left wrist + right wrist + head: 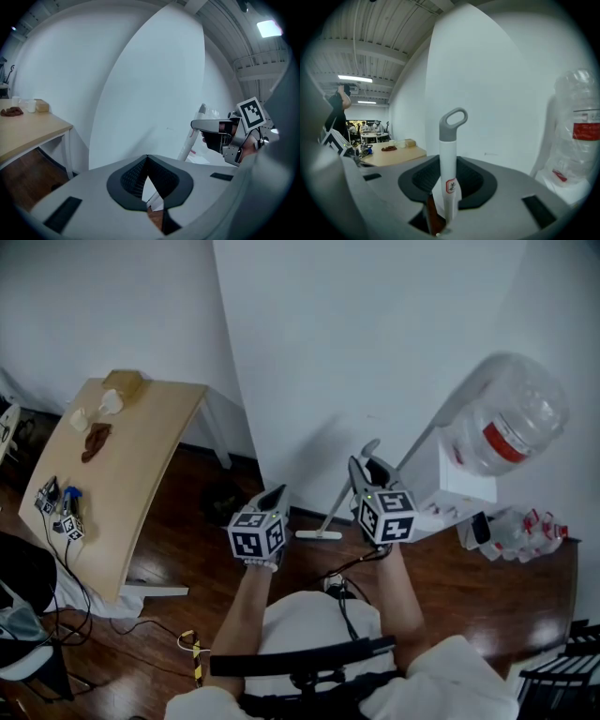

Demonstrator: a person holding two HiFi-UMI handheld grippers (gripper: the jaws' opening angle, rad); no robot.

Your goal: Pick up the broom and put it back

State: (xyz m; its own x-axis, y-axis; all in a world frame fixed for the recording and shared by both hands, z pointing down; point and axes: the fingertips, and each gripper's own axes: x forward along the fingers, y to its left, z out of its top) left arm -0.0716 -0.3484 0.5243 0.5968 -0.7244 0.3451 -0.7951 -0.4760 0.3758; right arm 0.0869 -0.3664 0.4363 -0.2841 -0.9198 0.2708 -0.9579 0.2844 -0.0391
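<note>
The broom has a white handle [449,161] topped by a grey loop [453,123]. It stands upright between the jaws of my right gripper [449,164], which is shut on it just below the loop. In the head view the right gripper [367,470] holds the handle near its top, and the broom slants down to its flat white head [319,534] on the floor by the wall. My left gripper [272,495] hovers to the left of the broom, shut and empty. From the left gripper view the broom handle [191,138] and the right gripper [216,133] show at the right.
A wooden table [122,456] with small items stands at the left. A water dispenser with a clear bottle [511,413] stands at the right, with packets [525,526] on the floor beside it. A white wall [356,343] is straight ahead. Cables [192,645] lie on the wooden floor.
</note>
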